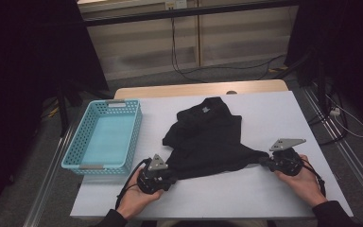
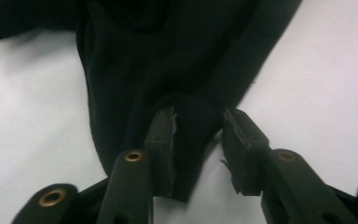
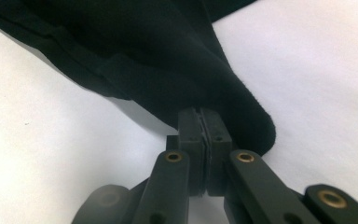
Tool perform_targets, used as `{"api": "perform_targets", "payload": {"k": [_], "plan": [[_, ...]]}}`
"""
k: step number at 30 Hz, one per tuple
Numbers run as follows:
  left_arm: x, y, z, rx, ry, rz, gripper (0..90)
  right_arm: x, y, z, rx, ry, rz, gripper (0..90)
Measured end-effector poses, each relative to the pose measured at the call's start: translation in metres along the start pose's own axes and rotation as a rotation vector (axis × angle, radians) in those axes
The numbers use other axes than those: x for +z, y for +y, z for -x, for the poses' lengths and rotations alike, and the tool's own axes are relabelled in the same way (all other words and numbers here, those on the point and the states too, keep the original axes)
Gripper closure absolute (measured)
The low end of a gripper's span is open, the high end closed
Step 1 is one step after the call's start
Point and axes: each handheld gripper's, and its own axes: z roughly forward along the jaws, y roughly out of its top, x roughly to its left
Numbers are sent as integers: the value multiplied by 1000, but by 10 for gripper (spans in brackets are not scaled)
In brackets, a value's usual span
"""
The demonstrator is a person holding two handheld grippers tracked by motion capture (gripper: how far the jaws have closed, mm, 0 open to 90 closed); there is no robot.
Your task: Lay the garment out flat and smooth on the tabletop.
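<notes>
A black garment (image 1: 208, 137) lies crumpled on the white table (image 1: 274, 118), its near edge stretched between my two grippers. My left gripper (image 1: 170, 177) sits at the garment's near-left corner. In the left gripper view its jaws (image 2: 198, 140) stand apart, with a point of the black cloth (image 2: 168, 60) lying loose between them and a gap beside the right pad. My right gripper (image 1: 264, 161) holds the near-right corner. The right gripper view shows the gripper (image 3: 200, 130) pressed together on a fold of the cloth (image 3: 144, 56).
A light blue plastic basket (image 1: 116, 102) stands on the table's left side, with nothing in it. Bare white tabletop lies in front of the garment and to its right. Dark curtains and cables are on the floor beyond the far edge.
</notes>
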Motion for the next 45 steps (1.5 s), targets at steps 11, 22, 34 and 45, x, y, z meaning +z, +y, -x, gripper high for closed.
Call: {"api": "perform_targets", "payload": {"k": [11,22,34,45], "plan": [[-19,-13,-2,11,-15,-26,870,-7,-5,-10,-15,35,-9,889],[-45,-31,-2,-10,-31,-10,869,-31,-20,-34,-68,92,6,892],[-61,-49,8,-45,-75,4,739,-51,-33,-47,-86,120,48,812],[-32,-19,-6,-25,-28,24,707,-26,-5,-39,-82,78,80,773]]}}
